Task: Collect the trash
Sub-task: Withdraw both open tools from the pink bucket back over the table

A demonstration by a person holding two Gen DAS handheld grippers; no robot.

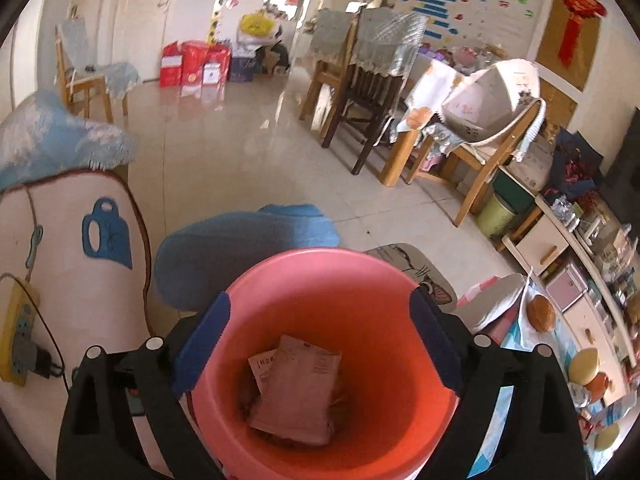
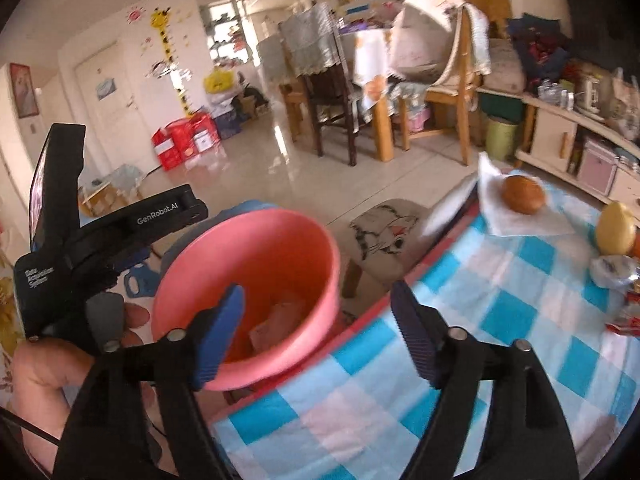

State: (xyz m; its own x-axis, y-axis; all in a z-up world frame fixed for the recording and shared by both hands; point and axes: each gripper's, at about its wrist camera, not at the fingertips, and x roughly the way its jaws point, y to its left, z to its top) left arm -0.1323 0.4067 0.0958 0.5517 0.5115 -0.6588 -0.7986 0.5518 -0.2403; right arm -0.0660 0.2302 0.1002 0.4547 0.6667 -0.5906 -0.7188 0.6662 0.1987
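Two paper packets [image 1: 296,388] already lie inside the pink bucket [image 1: 320,276], which stands at the left edge of the checkered surface [image 2: 500,320]. Both tools are wide and hold nothing: the left tool [image 1: 320,344] spans the bucket, the right tool [image 2: 316,332] hovers just beside it. On the far right, a red wrapper [image 2: 624,324] seems left to collect.

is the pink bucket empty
No, the pink bucket holds flat paper packets lying at its bottom in the left wrist view.

My grippers [image 2: 316,330] are black, with ribbed blue pads [image 2: 414,336] and silver pivot screws. The left one [image 2: 108,236] carries white lettering — "GenRobot.AI".
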